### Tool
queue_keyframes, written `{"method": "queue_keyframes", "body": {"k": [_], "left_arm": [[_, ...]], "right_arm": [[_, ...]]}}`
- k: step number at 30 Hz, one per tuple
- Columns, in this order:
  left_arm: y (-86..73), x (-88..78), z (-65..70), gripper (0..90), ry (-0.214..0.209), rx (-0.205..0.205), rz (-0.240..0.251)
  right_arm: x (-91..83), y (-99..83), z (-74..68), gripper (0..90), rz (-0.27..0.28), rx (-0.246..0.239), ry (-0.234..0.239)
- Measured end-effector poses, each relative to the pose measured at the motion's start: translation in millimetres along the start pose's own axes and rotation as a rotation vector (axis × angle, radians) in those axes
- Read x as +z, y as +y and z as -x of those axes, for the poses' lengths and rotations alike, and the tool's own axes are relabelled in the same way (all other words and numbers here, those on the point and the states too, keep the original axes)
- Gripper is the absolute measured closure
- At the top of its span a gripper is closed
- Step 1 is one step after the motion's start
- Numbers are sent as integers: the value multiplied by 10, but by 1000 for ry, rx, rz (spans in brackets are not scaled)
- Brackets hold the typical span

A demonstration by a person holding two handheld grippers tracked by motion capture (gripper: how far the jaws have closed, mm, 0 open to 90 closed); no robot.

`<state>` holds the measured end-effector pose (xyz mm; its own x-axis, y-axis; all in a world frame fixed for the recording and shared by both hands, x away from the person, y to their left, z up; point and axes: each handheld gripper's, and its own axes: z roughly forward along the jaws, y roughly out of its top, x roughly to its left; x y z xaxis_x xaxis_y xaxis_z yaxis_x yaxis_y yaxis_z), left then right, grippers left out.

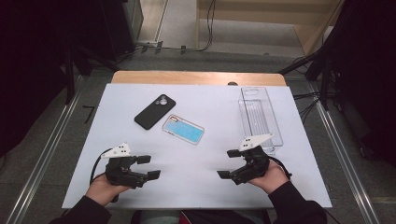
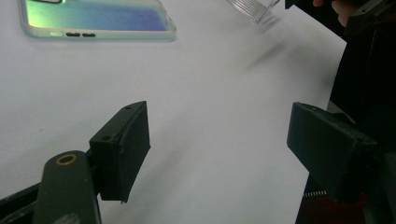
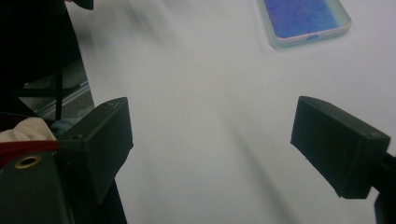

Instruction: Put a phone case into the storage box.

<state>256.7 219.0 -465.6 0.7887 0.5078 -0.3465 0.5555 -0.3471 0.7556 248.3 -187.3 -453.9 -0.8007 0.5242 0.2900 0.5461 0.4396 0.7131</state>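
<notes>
A black phone (image 1: 152, 111) lies face down near the middle of the white table top (image 1: 196, 186). Beside it, to the right, lies a clear phone case with a blue iridescent inside (image 1: 183, 129) (image 2: 95, 19) (image 3: 303, 21). A clear plastic tray (image 1: 259, 114) stands at the right. My left gripper (image 1: 148, 167) (image 2: 219, 149) is held low at the front left, open, with nothing between its jaws. My right gripper (image 1: 228, 164) (image 3: 212, 149) is at the front right, just in front of the tray, also open and bare.
A corner of the clear tray (image 2: 254, 8) and the other hand's gripper (image 2: 341, 9) appear at the top of the left gripper view. Metal rails (image 1: 46, 154) run along both sides of the table. Cables (image 1: 308, 105) lie on the floor at the right.
</notes>
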Motion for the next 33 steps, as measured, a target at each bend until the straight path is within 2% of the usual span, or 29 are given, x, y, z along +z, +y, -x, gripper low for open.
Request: {"method": "queue_keyframes", "body": {"k": [23,28,33], "left_arm": [[2,-10,0,219,-2,-6,9],[1,-14,4,219,-2,-7,12],[-2,-17,2,219,-3,-8,13]], "right_arm": [[256,422,45,111,20,-18,8],[317,554,119,111,36,-7,8],[407,673,189,111,33,-17,-1]]}}
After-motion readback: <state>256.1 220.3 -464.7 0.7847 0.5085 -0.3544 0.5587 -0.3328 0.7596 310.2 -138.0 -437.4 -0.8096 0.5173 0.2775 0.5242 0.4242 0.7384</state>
